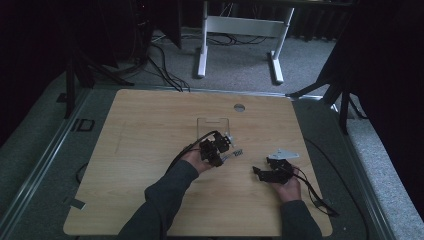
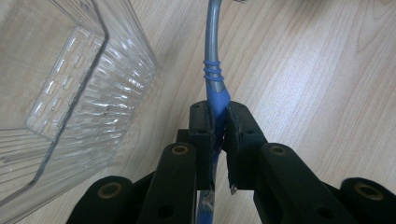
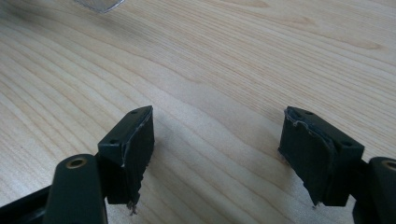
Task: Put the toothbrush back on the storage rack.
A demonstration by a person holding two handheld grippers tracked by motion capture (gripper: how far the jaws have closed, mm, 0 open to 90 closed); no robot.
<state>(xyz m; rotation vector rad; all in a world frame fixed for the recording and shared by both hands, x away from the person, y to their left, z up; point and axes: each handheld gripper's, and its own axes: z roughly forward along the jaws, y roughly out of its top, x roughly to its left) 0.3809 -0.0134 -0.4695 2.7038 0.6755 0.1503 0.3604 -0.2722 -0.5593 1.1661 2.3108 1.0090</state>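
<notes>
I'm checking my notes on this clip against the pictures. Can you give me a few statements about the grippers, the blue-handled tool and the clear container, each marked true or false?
1. The left gripper is shut on the blue-handled tool. True.
2. The right gripper holds the tool. False: its fingers stand apart over bare wood.
3. The clear container lies beside the left gripper. True.
4. The tool lies inside the container. False: it is outside, over the table.

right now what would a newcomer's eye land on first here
First, the left gripper near the middle of the light wooden table, shut on a blue-handled metal tool with a grey shaft. Just beyond it stands a clear ribbed plastic container. To the right, the right gripper rests open over bare wood.
</notes>
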